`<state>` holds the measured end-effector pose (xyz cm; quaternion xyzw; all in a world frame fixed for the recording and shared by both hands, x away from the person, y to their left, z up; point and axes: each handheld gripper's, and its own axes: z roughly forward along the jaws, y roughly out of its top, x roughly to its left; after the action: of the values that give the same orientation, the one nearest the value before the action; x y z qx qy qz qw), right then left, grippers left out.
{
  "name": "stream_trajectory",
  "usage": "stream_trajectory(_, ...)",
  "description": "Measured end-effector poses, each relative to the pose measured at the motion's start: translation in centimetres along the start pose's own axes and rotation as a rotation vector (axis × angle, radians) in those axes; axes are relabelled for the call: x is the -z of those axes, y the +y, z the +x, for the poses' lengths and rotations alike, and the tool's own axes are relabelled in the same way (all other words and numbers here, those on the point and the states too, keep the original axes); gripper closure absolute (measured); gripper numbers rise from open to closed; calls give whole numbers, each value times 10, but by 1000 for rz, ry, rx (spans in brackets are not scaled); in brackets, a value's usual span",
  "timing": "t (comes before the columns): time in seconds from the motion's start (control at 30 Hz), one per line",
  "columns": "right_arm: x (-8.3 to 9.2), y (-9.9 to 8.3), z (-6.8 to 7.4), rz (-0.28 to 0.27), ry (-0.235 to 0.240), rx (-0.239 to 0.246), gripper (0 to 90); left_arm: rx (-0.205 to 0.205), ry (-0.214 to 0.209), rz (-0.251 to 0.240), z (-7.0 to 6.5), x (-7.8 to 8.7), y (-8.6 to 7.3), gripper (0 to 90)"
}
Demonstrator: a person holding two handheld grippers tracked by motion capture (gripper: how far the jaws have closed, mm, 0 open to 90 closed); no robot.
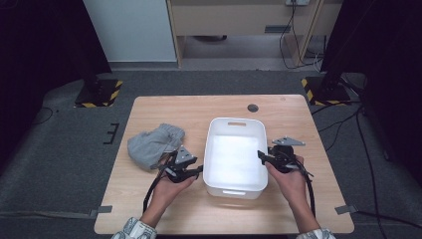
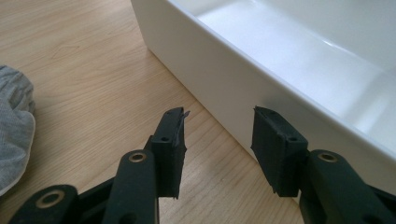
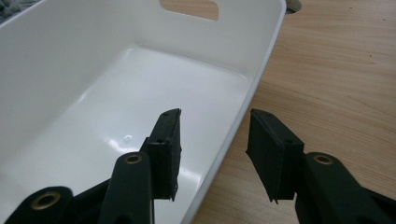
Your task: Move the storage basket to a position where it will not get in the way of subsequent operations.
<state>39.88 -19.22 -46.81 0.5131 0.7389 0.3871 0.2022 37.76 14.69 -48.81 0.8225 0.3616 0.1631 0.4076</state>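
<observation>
Two tools (image 1: 199,171) (image 1: 261,155) apart, flanking white bin (image 1: 214,130); right straddles rim, unclamped

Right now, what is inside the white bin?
The white bin holds nothing: its bare glossy floor shows in the high view and right gripper view. The grey cloth lies outside it on the table.

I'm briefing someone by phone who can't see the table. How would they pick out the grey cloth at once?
Start at the wooden table and find the white tub near its middle. On the tub's left lies the grey cloth, a crumpled heap just beyond the left gripper. It is the one soft, rumpled grey thing there; the tub is hard and white, the grippers black.
</observation>
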Motion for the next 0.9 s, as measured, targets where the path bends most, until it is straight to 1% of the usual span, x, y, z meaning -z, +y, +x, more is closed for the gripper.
stream_trajectory(0.07,-1,-1,0,2,-4,0,611,11,9,4,-2,-2,1,543)
stream_trajectory(0.1,0,-1,0,1,-10,2,632,7,14,5,-3,-3,3,549)
stream_trajectory(0.23,0,-1,-5,-13,-46,-14,724,19,12,-7,-6,-8,7,549)
stream_trajectory(0.3,0,-2,-8,-13,-59,-27,746,21,5,-16,-8,-11,10,547)
stream_trajectory(0.37,1,-2,-11,-18,-74,-42,759,12,6,-13,-9,-14,13,548)
stream_trajectory(0.5,3,-2,-15,-19,-104,-50,766,13,9,-22,-10,-21,18,543)
stream_trajectory(0.57,3,-2,-18,-16,-115,-47,770,26,3,-27,-9,-23,19,503)
stream_trajectory(0.67,4,-2,-22,-19,-118,-48,771,23,-2,-27,-6,-19,18,481)
stream_trajectory(0.73,5,-2,-23,-19,-123,-44,772,25,-9,-24,-2,-15,16,462)
stream_trajectory(0.9,6,-2,-30,-15,-124,-44,774,17,3,-16,10,-1,7,410)
